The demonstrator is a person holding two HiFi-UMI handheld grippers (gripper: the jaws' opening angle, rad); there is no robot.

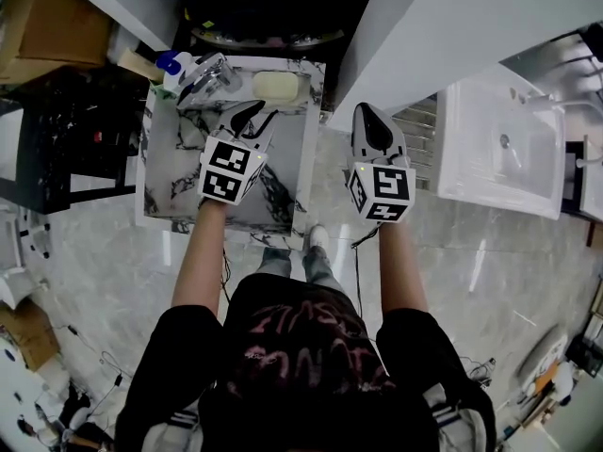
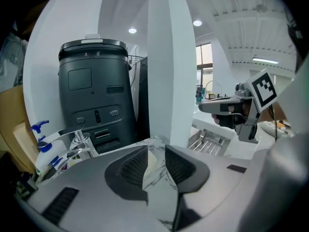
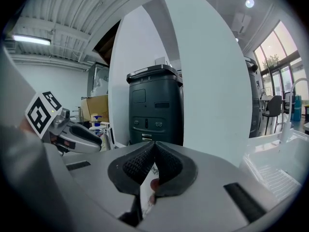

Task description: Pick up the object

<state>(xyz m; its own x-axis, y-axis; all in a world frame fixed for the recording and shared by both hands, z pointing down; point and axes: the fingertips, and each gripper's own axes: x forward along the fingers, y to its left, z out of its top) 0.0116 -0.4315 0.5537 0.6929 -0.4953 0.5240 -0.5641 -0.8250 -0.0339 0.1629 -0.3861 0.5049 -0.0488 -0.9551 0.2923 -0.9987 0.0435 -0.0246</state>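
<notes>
A pale yellow bar, the object (image 1: 278, 86), lies on the back rim of a marble washbasin (image 1: 160, 172), beside a chrome tap (image 1: 209, 73). My left gripper (image 1: 256, 113) hangs over the basin just in front of the bar, apart from it. In the left gripper view its jaws (image 2: 156, 151) stand open with only marble showing between them. My right gripper (image 1: 366, 109) is off the basin's right edge, above the floor. Its pads (image 3: 154, 146) meet at the tips and hold nothing that I can make out.
A blue-capped bottle (image 1: 171, 64) stands left of the tap. A dark bin-like unit (image 2: 96, 91) and a white partition (image 1: 443, 26) rise behind the basin. A white sink (image 1: 504, 149) is to the right, a black rack (image 1: 66, 130) and a cardboard box (image 1: 47, 17) to the left.
</notes>
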